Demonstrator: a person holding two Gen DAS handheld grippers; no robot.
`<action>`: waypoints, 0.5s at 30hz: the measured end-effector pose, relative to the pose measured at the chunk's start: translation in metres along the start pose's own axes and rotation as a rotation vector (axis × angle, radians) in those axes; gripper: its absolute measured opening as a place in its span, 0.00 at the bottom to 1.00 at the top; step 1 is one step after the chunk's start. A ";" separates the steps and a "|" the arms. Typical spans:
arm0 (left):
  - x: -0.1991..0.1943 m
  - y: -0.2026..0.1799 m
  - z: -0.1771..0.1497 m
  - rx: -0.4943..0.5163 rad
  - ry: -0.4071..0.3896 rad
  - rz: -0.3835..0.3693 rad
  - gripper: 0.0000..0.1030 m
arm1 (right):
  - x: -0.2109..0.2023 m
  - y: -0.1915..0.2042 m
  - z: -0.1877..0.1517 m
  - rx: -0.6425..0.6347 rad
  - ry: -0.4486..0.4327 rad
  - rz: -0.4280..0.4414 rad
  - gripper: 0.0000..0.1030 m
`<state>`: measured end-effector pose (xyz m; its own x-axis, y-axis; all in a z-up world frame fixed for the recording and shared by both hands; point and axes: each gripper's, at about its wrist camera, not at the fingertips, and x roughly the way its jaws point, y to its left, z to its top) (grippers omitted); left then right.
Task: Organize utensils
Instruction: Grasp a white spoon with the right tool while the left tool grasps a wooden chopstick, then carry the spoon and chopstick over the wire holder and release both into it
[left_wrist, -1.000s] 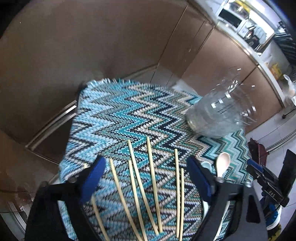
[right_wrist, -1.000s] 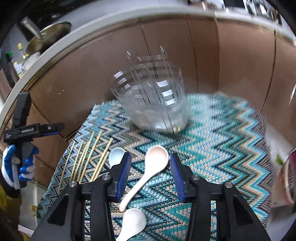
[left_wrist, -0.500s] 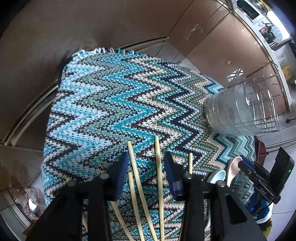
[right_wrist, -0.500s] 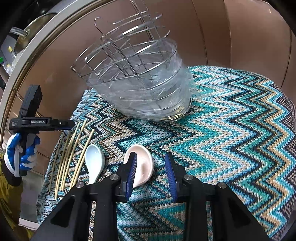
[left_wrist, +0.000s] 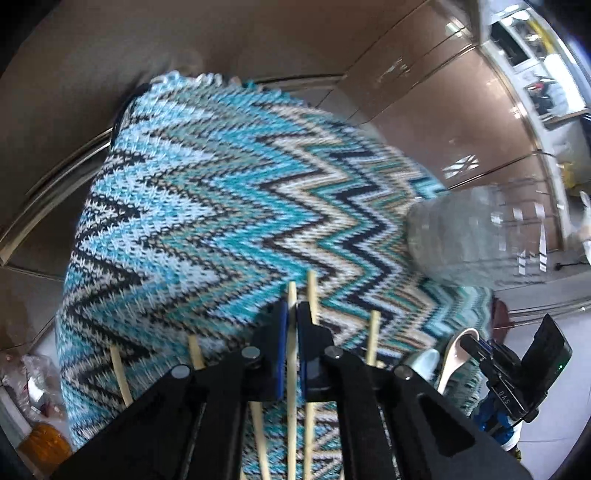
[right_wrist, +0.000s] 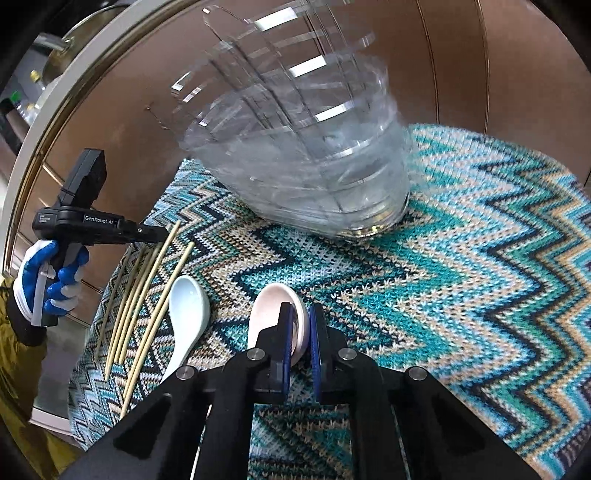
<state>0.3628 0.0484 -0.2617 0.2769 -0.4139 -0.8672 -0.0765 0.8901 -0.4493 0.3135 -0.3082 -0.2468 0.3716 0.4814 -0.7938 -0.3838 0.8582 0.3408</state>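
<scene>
cloth (right_wrist: 461, 295): knit, rough, matt | spoons (right_wrist: 188, 306): glossy ceramic-looking | chopsticks (left_wrist: 291, 369): matt wood | rack (right_wrist: 303, 155): clear plastic w/ shiny metal wire

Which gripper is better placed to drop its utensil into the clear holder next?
Right. The right gripper grips the pink spoon directly facing the clear holder; the left gripper grips a chopstick farther off.

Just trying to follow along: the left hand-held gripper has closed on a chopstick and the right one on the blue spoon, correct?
Not quite. The right hand-held gripper has closed on the pink spoon, not the blue spoon, which lies free on the mat beside it, as the right wrist view shows. The left hand-held gripper is indeed closed on a chopstick.
</scene>
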 end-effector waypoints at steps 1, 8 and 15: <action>-0.005 -0.004 -0.004 0.010 -0.017 -0.006 0.05 | -0.007 0.003 -0.001 -0.008 -0.015 -0.010 0.08; -0.082 -0.050 -0.030 0.130 -0.195 -0.086 0.05 | -0.081 0.038 -0.009 -0.094 -0.168 -0.120 0.08; -0.159 -0.107 -0.050 0.271 -0.387 -0.152 0.05 | -0.154 0.074 0.000 -0.147 -0.348 -0.209 0.08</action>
<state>0.2789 0.0094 -0.0867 0.6052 -0.4877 -0.6293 0.2298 0.8638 -0.4484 0.2281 -0.3190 -0.0988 0.7074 0.3530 -0.6123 -0.3772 0.9212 0.0953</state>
